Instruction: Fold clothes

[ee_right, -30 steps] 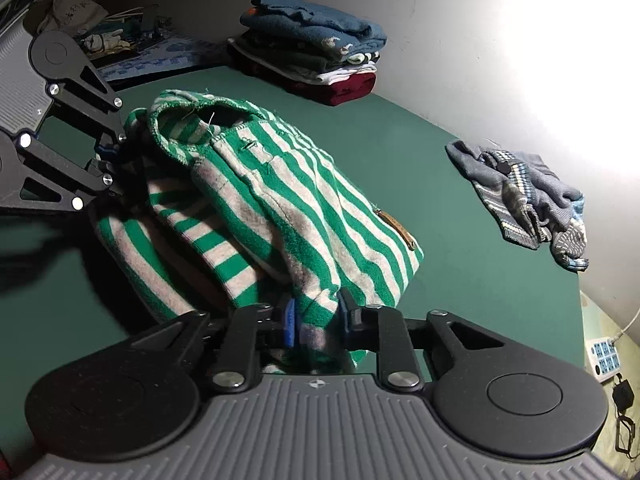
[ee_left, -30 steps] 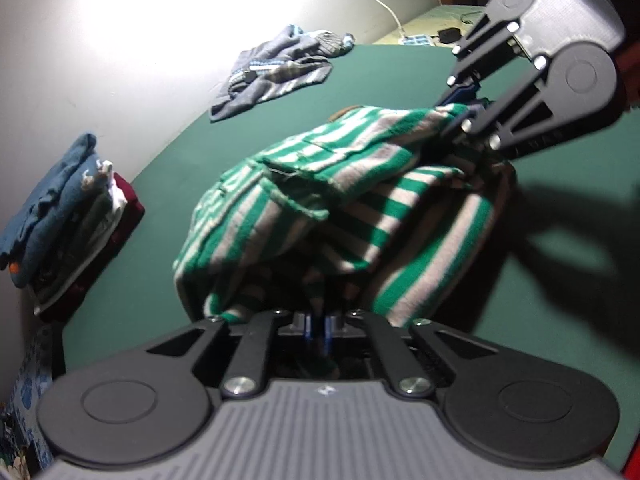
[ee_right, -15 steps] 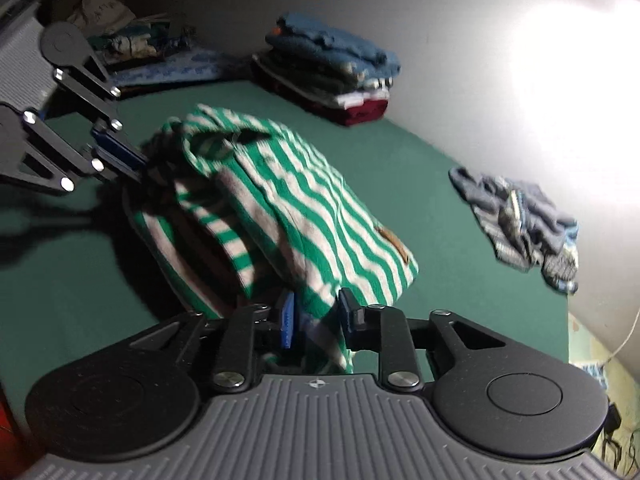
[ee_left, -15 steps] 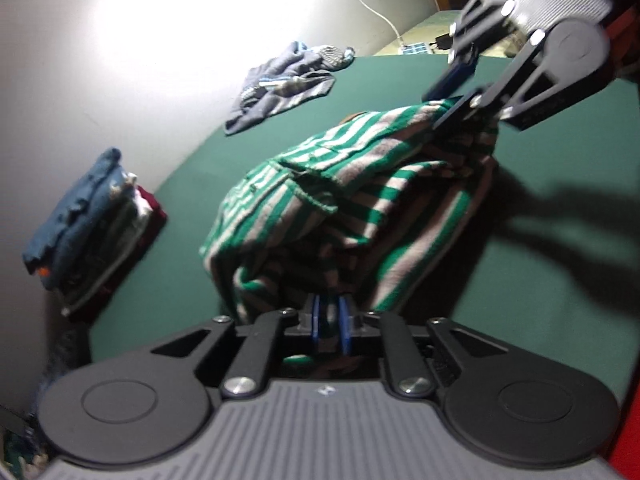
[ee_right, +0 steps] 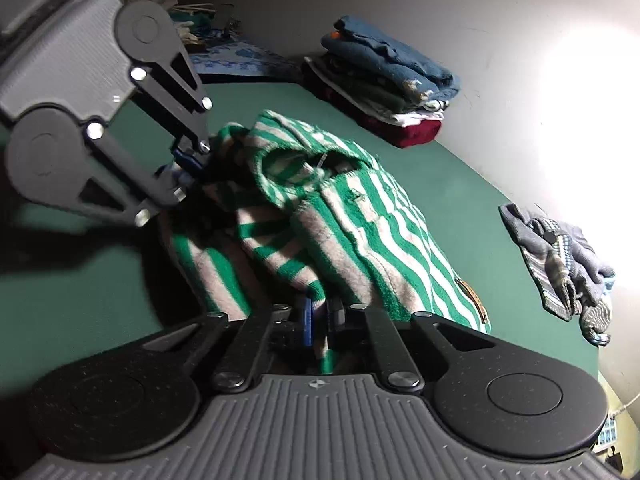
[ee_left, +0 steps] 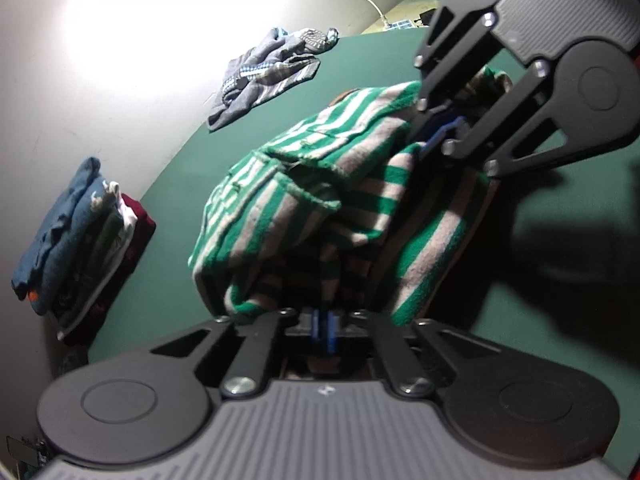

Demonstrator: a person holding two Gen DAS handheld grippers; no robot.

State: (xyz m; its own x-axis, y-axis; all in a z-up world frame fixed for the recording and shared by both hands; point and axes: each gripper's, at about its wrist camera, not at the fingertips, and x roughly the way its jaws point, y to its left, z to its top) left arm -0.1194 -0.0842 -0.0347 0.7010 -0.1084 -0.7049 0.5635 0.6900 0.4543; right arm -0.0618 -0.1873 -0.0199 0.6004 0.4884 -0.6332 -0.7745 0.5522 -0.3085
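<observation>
Holding a green-and-grey striped fleece garment [ee_left: 344, 184] between us, we have our left gripper [ee_left: 323, 326] pinched narrow on one bunched edge, its blue pads [ee_left: 330, 330] nearly touching with fabric squeezed between them. Our right gripper [ee_right: 318, 320] is likewise clamped tight on the opposite edge, a thin striped strip hanging down through its blue pads [ee_right: 306, 320]. Each gripper shows in the other's camera as a black linkage of flat bars and silver bolts under a ribbed grey body. The garment is thick and nappy, its broad stripes running in soft folds; it sags in a rumpled mound between the two grips, over the middle of the green felt-like table [ee_left: 520, 340]. A raw-looking stitched hem curls open near the top, and a small tan leather-like tag [ee_right: 472, 296] sits on the lower edge. Against the pale wall at the table's far side we see a neat stack of folded clothes [ee_right: 384, 88], blue knit on top, dark red at the bottom. Well apart from it lies a crumpled grey-blue garment [ee_right: 560, 256], flat and loosely wrinkled, with a checked patch.
</observation>
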